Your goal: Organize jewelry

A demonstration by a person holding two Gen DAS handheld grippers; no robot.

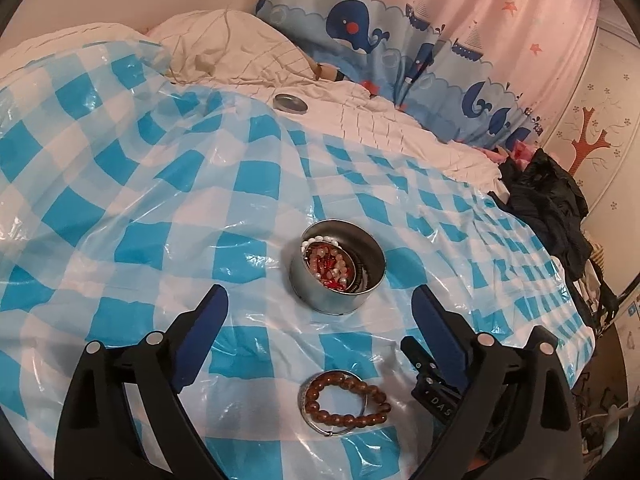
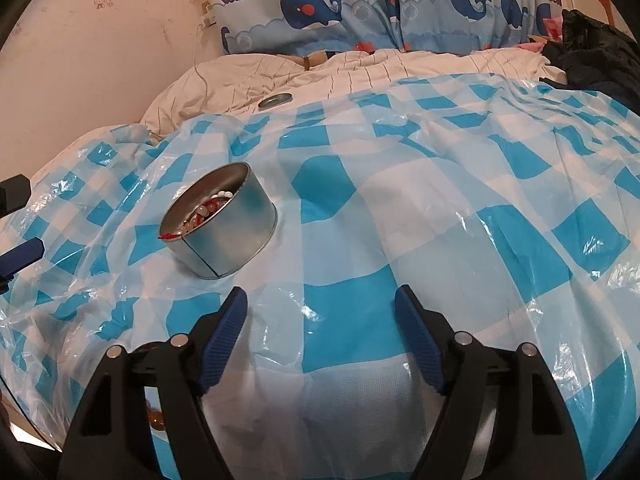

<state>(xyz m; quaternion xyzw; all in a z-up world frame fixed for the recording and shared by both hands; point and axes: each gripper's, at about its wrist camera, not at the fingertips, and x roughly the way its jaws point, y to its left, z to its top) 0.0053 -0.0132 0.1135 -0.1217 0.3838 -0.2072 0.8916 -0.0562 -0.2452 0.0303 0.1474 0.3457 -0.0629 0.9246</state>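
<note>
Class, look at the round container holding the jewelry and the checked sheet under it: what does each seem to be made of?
Round tin: apparently thin metal, dull silvery sheen, with a vertical side seam. Checked sheet: probably thin plastic film, glossy, crinkled, slightly see-through.

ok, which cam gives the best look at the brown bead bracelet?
Left wrist view: the brown bead bracelet lies whole on the checked sheet, lying over a thin metal ring. Right wrist view shows only a few amber beads at the lower left behind the gripper frame, probably the same bracelet.

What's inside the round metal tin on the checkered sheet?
The tin holds a heap of beaded jewelry: white pearl-like, pinkish and red beads. Whatever lies beneath that heap is hidden.
</note>
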